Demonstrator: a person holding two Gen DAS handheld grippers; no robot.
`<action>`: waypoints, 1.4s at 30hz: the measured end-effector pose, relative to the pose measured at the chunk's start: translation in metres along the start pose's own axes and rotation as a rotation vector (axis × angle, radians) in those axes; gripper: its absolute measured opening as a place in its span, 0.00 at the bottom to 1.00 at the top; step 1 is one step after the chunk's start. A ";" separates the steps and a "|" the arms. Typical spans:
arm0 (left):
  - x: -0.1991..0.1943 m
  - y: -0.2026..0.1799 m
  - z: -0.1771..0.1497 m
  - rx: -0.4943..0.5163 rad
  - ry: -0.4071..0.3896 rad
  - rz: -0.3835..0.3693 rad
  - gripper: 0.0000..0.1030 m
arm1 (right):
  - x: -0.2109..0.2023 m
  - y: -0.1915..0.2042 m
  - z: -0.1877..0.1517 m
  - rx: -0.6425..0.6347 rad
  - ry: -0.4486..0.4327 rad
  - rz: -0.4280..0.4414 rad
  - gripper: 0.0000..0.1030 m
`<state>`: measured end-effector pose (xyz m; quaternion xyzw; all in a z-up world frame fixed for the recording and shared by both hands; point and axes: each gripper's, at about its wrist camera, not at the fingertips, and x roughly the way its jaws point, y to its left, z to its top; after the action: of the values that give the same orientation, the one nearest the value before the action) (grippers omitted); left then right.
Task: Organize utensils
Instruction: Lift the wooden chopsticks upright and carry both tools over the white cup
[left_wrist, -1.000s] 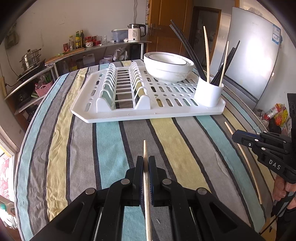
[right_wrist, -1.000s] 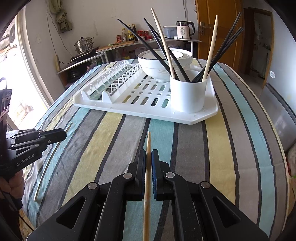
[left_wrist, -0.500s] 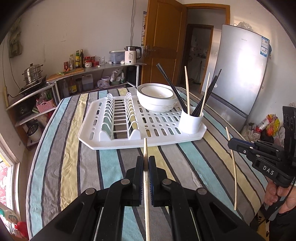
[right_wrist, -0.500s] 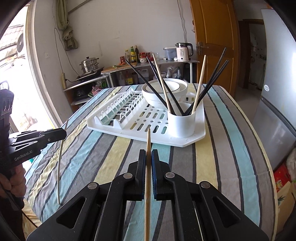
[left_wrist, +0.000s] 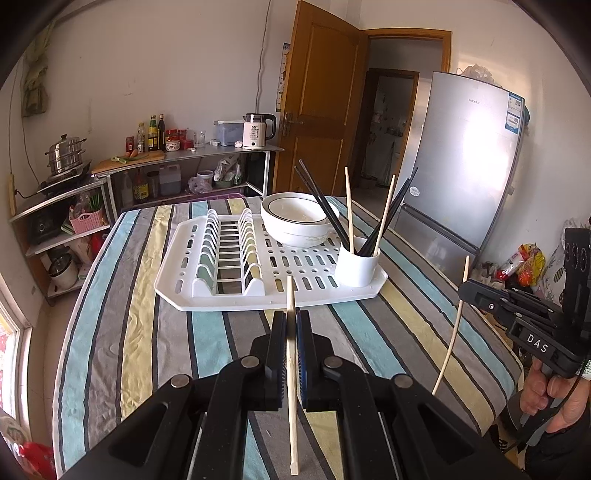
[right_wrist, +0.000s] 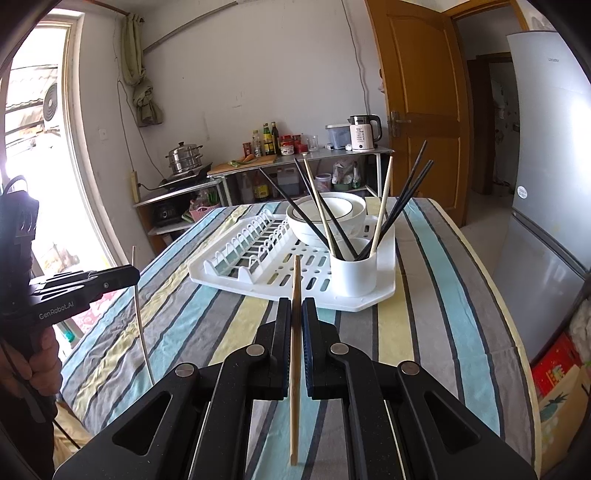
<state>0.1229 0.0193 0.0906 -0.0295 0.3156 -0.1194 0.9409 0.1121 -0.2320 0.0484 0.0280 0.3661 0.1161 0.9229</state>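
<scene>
Presently, left tongs (left_wrist: 291, 328) and right tongs (right_wrist: 296, 325) each clench one wooden chopstick (left_wrist: 291, 369), held clear above the striped surface (left_wrist: 140, 332). White holder cup (left_wrist: 357, 266) on the drying rack (left_wrist: 207, 295) already carries several chopsticks; depositing these two appears outstanding.

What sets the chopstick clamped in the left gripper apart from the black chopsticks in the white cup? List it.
Colour: the chopstick in the left gripper is pale wood; the black chopsticks are dark.
Place: the gripped chopstick is held above the striped tablecloth; the black ones stand in the white cup on the drying rack.
Pose: the gripped one is alone; the black ones lean in several directions.
Shared: all are long and thin.
</scene>
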 end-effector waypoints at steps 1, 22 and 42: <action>-0.001 -0.001 -0.001 -0.001 -0.002 -0.002 0.05 | -0.002 0.001 0.000 -0.001 -0.006 0.000 0.06; 0.010 -0.017 0.015 0.008 0.008 -0.041 0.05 | -0.015 -0.011 0.011 0.003 -0.057 -0.020 0.05; 0.080 -0.068 0.121 0.076 -0.037 -0.156 0.05 | 0.025 -0.056 0.074 0.027 -0.114 -0.064 0.06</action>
<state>0.2432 -0.0684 0.1497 -0.0207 0.2902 -0.2036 0.9348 0.1906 -0.2781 0.0782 0.0354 0.3151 0.0795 0.9451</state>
